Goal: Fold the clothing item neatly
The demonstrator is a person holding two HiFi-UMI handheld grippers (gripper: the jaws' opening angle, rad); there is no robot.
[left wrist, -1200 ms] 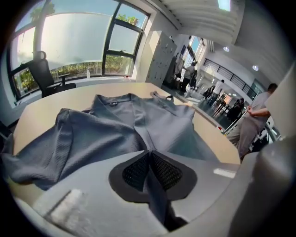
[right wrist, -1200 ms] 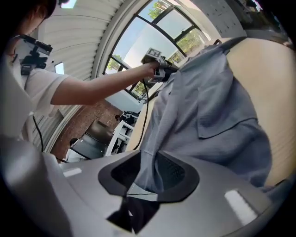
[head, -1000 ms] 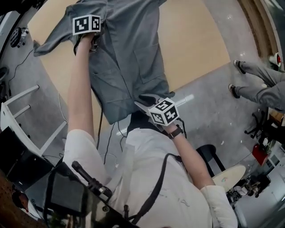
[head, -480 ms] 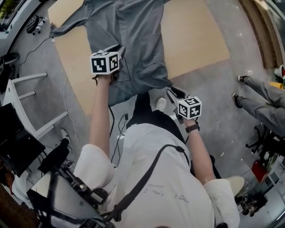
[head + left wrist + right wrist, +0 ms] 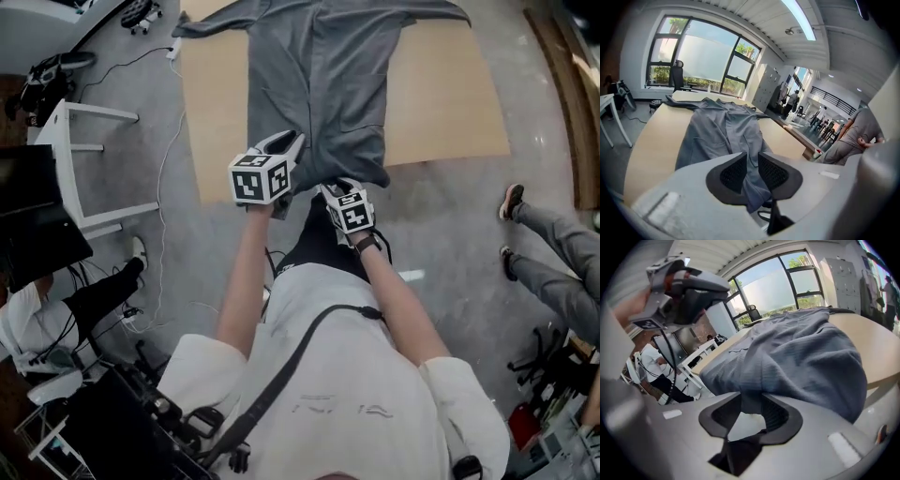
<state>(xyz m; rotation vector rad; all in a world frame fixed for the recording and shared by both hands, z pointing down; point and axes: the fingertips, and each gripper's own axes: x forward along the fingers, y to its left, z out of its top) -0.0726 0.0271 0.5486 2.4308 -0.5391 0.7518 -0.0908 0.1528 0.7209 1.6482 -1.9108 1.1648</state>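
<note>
A grey shirt [image 5: 319, 84] lies flat on the light wooden table [image 5: 441, 103], sleeves spread at the far end and hem hanging over the near edge. My left gripper [image 5: 286, 142] hovers over the shirt's lower left part. In the left gripper view its jaws [image 5: 752, 168] stand a narrow gap apart, with the shirt [image 5: 722, 131] seen beyond them and nothing pinched. My right gripper [image 5: 328, 190] is at the hem. Its jaws [image 5: 751, 411] have just been opening, and a fold of the shirt [image 5: 806, 362] runs between them and touches both pads.
A white frame [image 5: 84, 159] stands on the floor to the left, with cables [image 5: 169, 159] beside the table. Another person's legs [image 5: 553, 253] are at the right, and a seated person [image 5: 56, 309] is at the lower left.
My left gripper has come from the shirt's left sleeve back to the hem at the near edge. My right gripper swung off to the right of the hem, then returned to it.
</note>
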